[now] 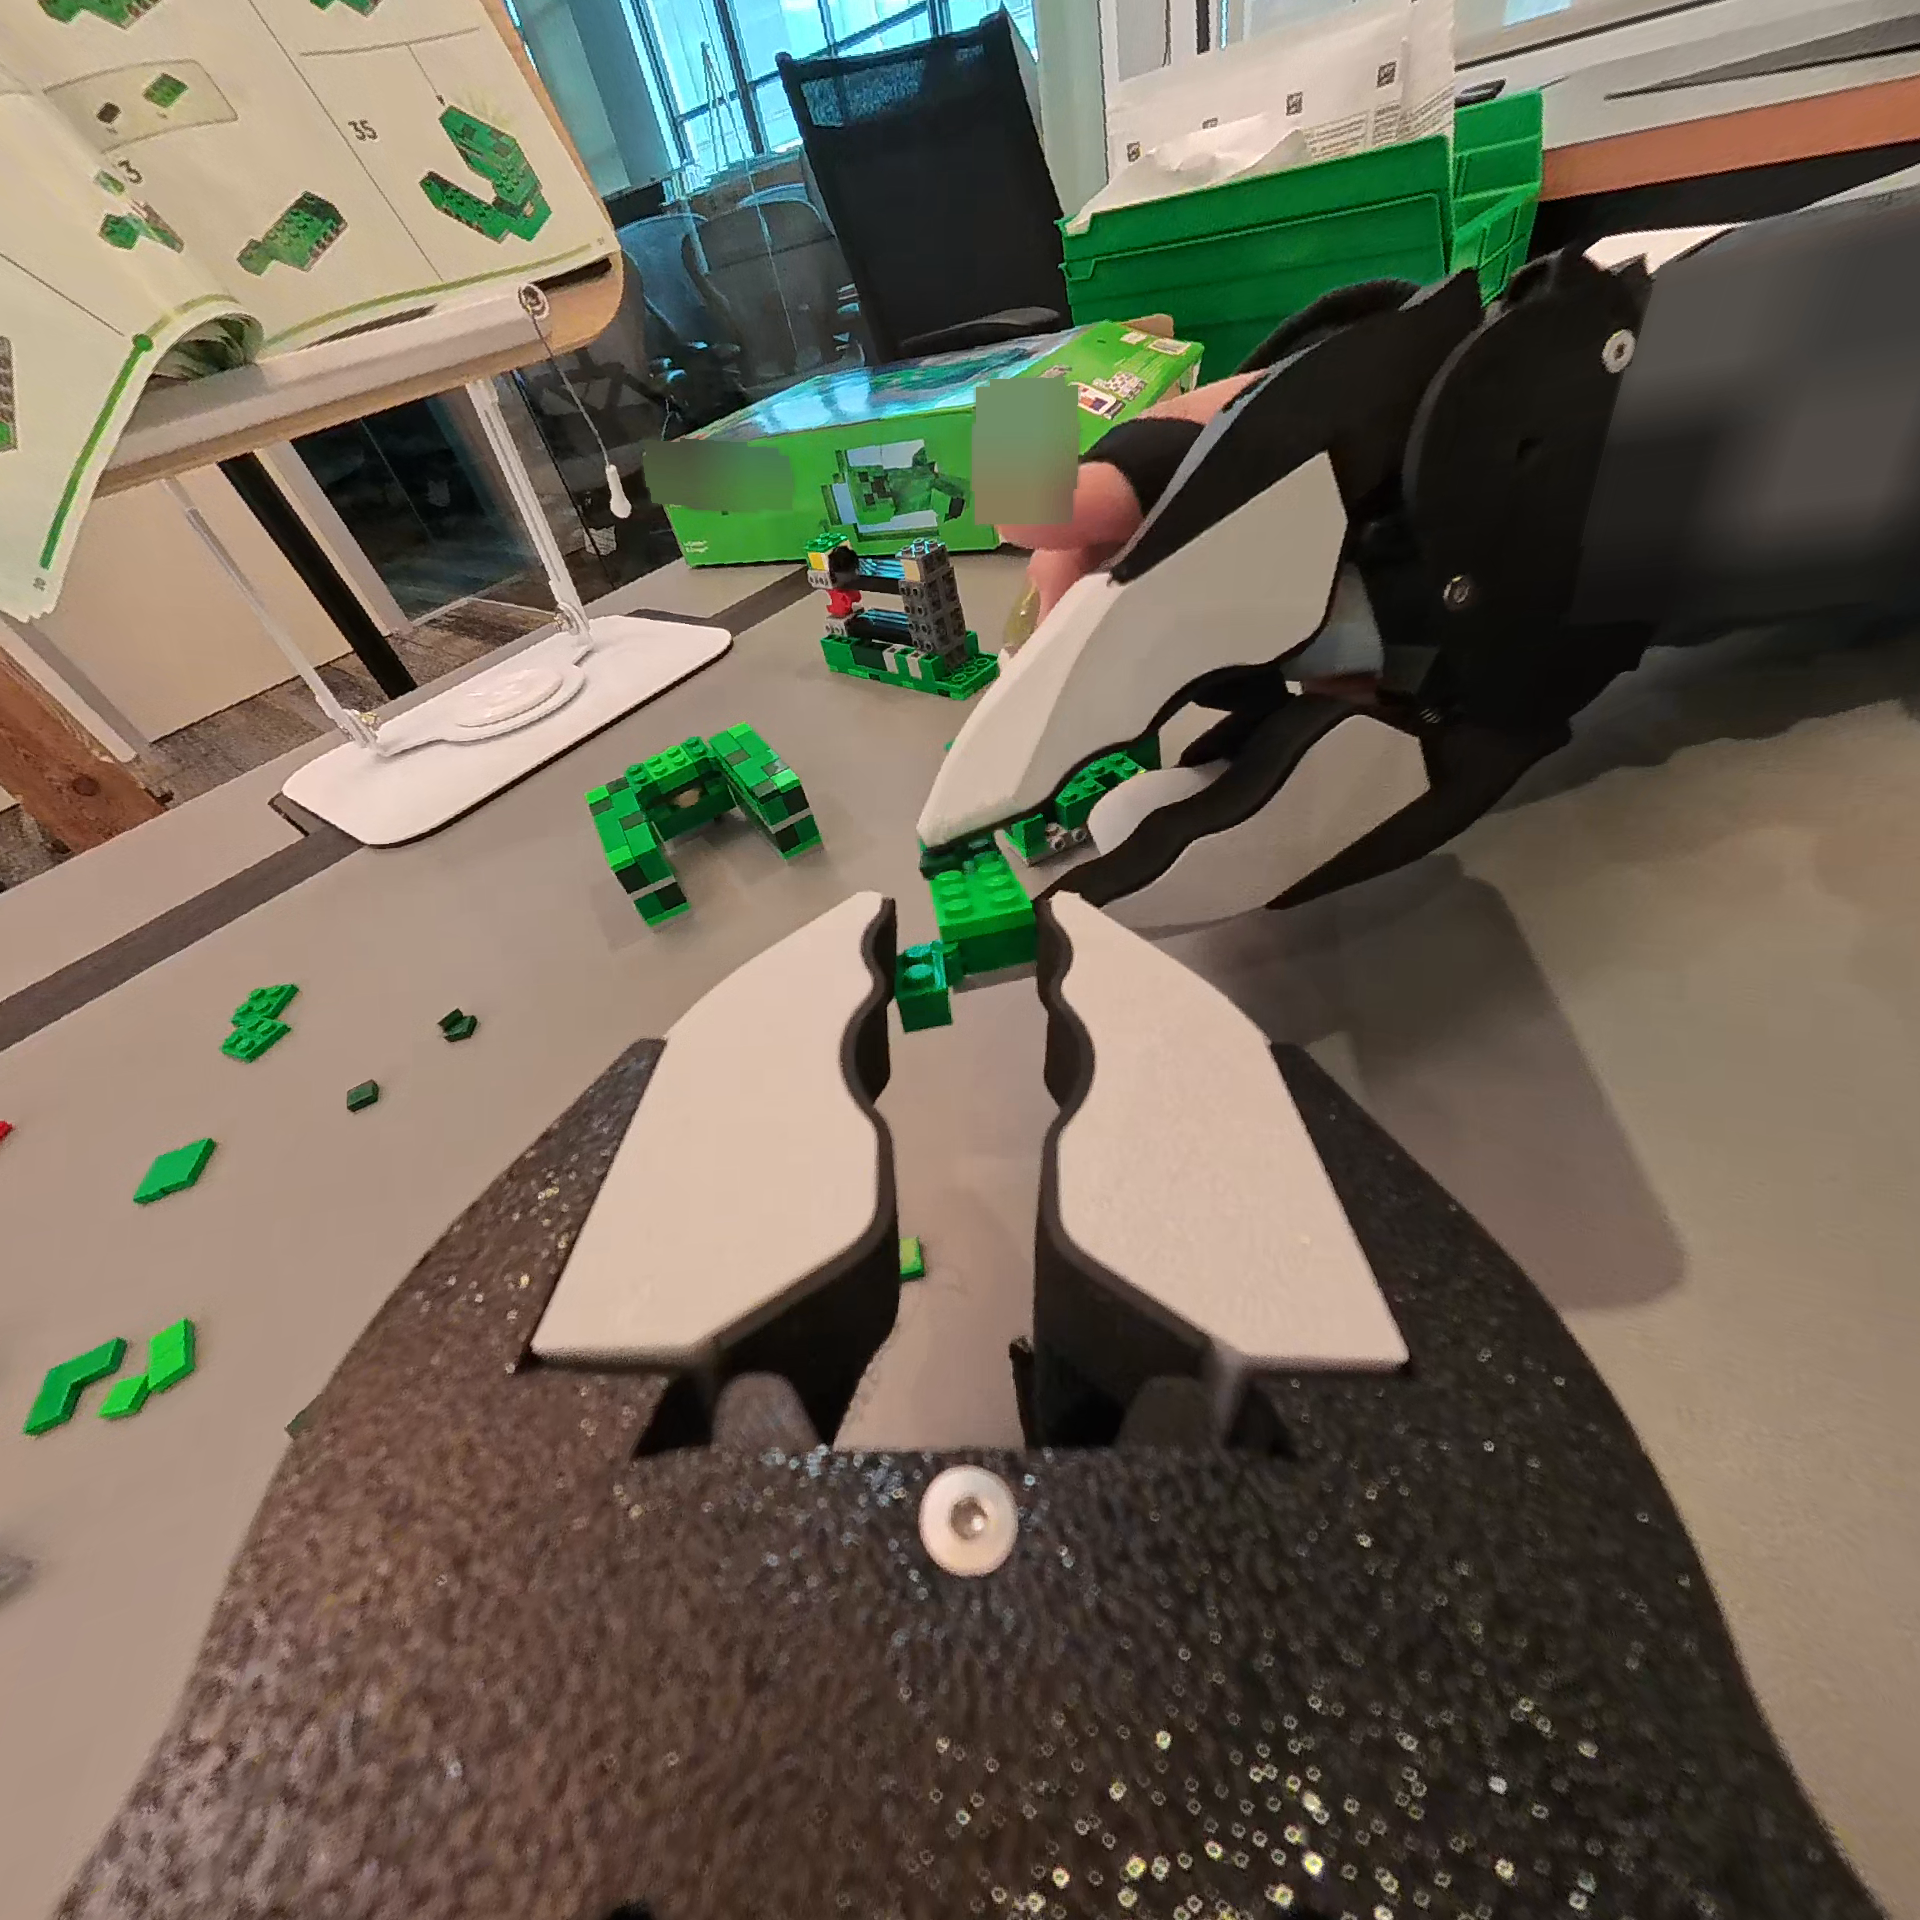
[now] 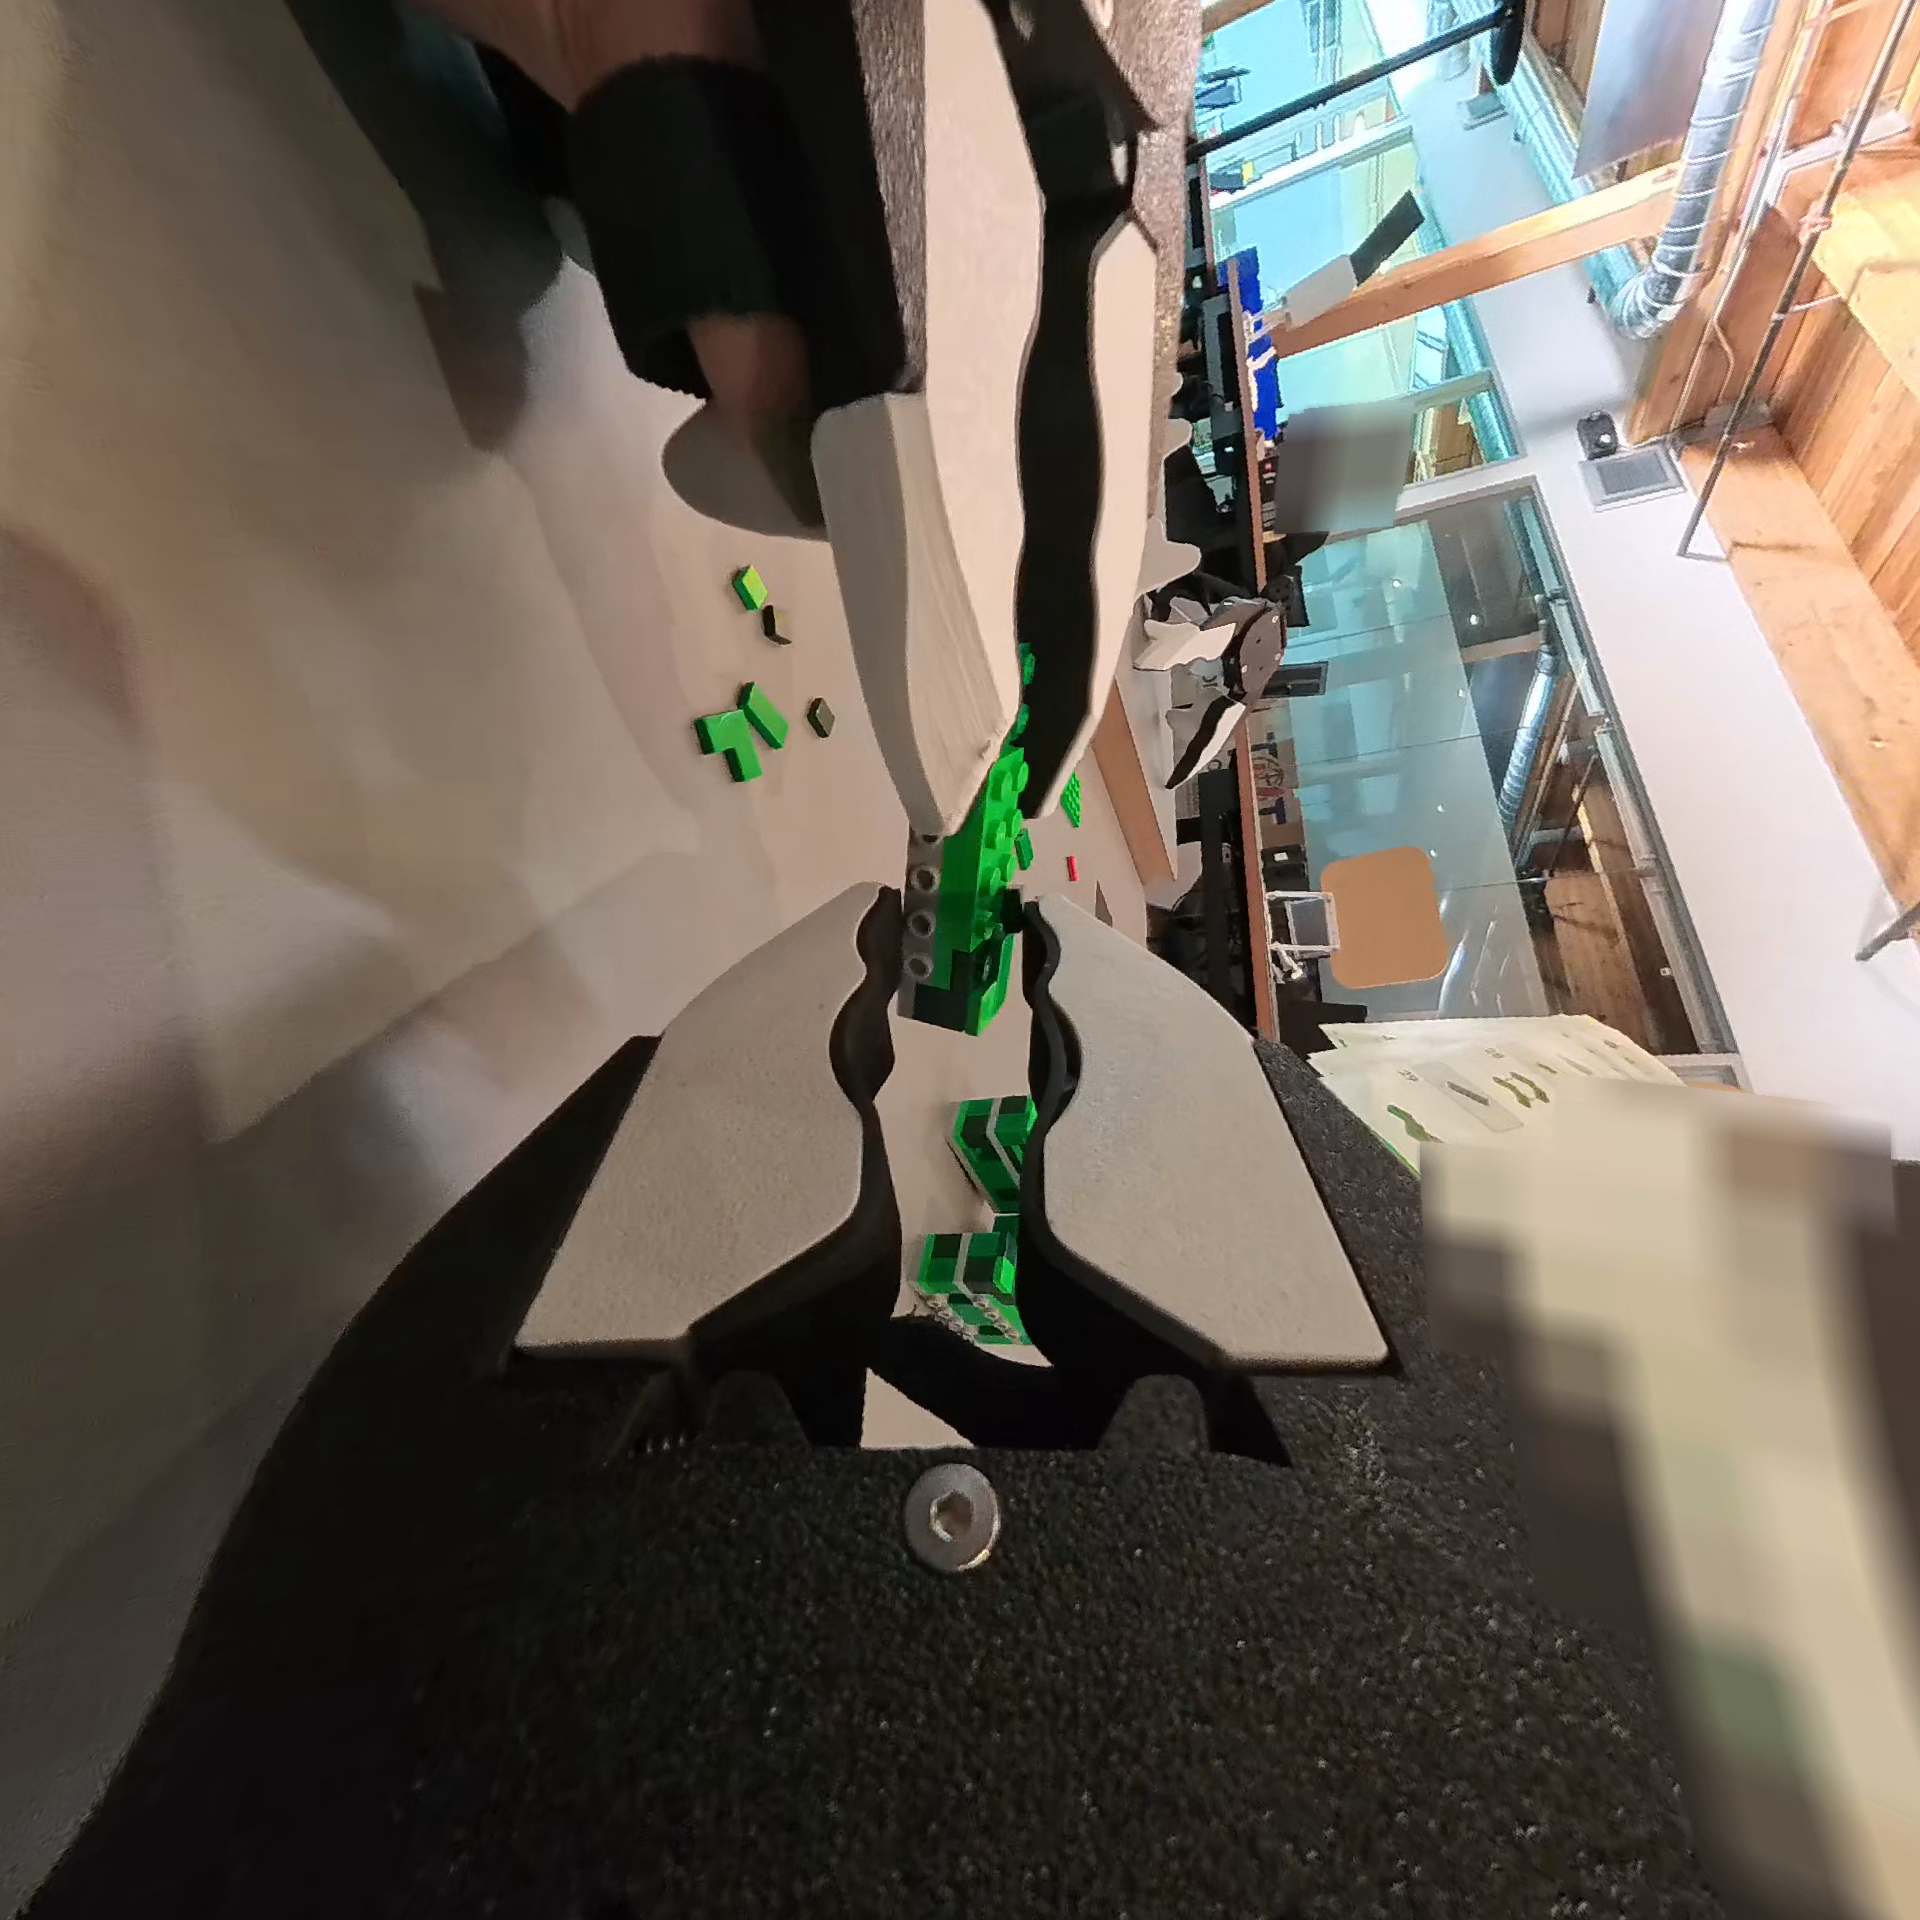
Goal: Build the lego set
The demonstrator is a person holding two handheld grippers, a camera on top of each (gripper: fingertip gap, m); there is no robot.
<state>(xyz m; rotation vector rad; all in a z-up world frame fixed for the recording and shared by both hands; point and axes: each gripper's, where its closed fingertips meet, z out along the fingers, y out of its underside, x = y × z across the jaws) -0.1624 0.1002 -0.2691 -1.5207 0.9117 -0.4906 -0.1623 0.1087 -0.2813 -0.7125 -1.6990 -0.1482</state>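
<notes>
Left gripper point(image 1: 966, 920) and right gripper point(image 2: 956, 914) each seem clamped on one green assembly point(image 1: 982, 914) above the table point(image 1: 1351, 1039).

Green brick assembly point(image 1: 982, 914), studs up, grey underside, held off the counter point(image 1: 1351, 1091); arch-shaped green build point(image 1: 696, 810) and loose green tiles point(image 1: 171, 1169) lying apart.

L tongs point(image 1: 966, 956) + R tongs point(image 2: 956, 935) clamped, tips meeting.
</notes>
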